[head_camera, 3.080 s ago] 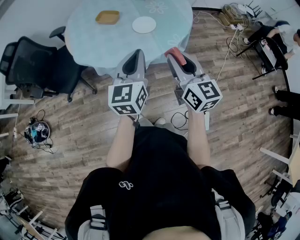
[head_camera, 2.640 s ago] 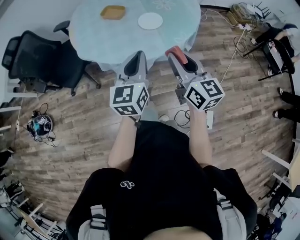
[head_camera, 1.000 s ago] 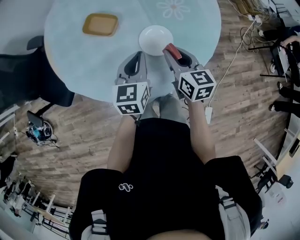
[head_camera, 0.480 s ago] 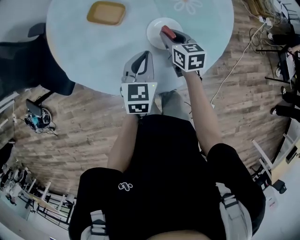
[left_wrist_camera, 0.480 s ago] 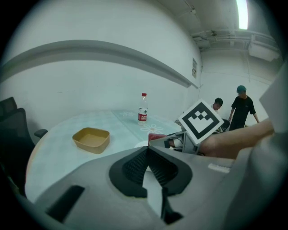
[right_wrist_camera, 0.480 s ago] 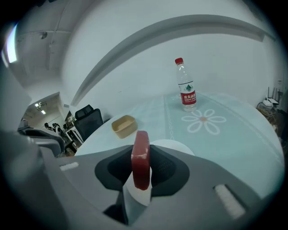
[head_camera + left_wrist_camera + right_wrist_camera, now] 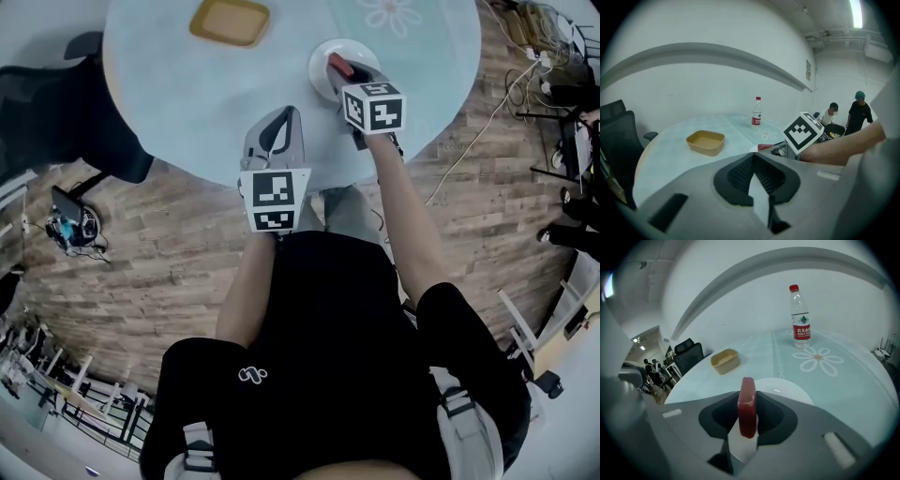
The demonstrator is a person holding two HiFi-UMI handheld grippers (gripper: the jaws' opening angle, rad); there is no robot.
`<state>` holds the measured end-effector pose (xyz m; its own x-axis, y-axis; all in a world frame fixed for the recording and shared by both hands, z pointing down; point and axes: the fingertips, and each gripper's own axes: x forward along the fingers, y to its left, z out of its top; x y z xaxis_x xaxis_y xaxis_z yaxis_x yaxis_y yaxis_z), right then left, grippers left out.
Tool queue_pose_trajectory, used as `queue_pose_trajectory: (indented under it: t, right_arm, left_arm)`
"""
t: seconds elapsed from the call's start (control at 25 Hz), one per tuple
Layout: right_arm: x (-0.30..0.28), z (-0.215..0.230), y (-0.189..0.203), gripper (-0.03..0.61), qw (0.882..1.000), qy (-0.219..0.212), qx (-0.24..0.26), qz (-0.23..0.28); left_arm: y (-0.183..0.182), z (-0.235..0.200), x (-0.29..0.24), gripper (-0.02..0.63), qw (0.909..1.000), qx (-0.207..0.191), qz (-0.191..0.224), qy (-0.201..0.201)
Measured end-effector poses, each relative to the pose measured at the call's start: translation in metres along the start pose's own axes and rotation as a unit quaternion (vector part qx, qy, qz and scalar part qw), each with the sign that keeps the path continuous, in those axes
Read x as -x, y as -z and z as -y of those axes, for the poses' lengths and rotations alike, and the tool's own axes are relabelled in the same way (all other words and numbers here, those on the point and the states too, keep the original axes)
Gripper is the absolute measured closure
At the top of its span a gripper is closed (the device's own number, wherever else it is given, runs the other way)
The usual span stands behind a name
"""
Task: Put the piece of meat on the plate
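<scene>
Now right gripper (image 7: 748, 392) pinches meat (image 7: 746, 411) upright over the plate (image 7: 790, 391); left gripper (image 7: 753, 160) is pressed together. Dropped on edge, it could roll off.

Red meat slab (image 7: 746, 406) upright on edge, pinched in right gripper (image 7: 746, 391), over round white plate (image 7: 790, 390).

Bottle label: the white characters 农夫山泉 are read on the red band of the water bottle (image 7: 800, 317); the smaller print under them cannot be made out.
Shorts: a small white looped logo (image 7: 251, 374) is printed on the black shorts (image 7: 319, 309); no letters are made out in it.
Wall sign (image 7: 807, 70): the print is too small to be read.
Marker cubes: black-and-white square code patterns, without letters or numbers, are carried by the left gripper (image 7: 284, 117) and the right gripper (image 7: 337, 67).
</scene>
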<state>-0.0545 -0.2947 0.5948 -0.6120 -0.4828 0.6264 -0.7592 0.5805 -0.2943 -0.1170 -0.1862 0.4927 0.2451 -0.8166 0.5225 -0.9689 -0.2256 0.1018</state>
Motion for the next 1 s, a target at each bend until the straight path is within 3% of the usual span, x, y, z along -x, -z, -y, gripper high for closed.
queue_pose_trajectory:
  t: [0.36,0.52,0.72,0.84,1.0]
  right_arm:
    - [0.025,0.026,-0.002,0.420,0.999,0.040,-0.016,0.010]
    - [0.051,0.039,-0.006,0.435,0.997,0.067,-0.022,0.027]
    - [0.097,0.045,-0.033,0.572,0.986,0.086,-0.068,0.127]
    - [0.131,0.042,-0.058,0.572,0.975,0.075,-0.084,0.194]
    - [0.163,0.032,-0.089,0.572,0.963,0.056,-0.069,0.256]
  left_arm:
    - [-0.010,0.015,0.005,0.618,0.9999,0.003,0.004,0.011]
    - [-0.021,0.029,0.011,0.618,0.9998,0.008,0.005,0.019]
    - [-0.033,0.021,0.000,0.618,0.9986,0.027,0.031,0.032]
    - [-0.053,0.014,-0.008,0.618,0.9972,0.027,0.060,0.036]
    - [-0.080,0.004,-0.017,0.618,0.9940,0.022,0.099,0.041]
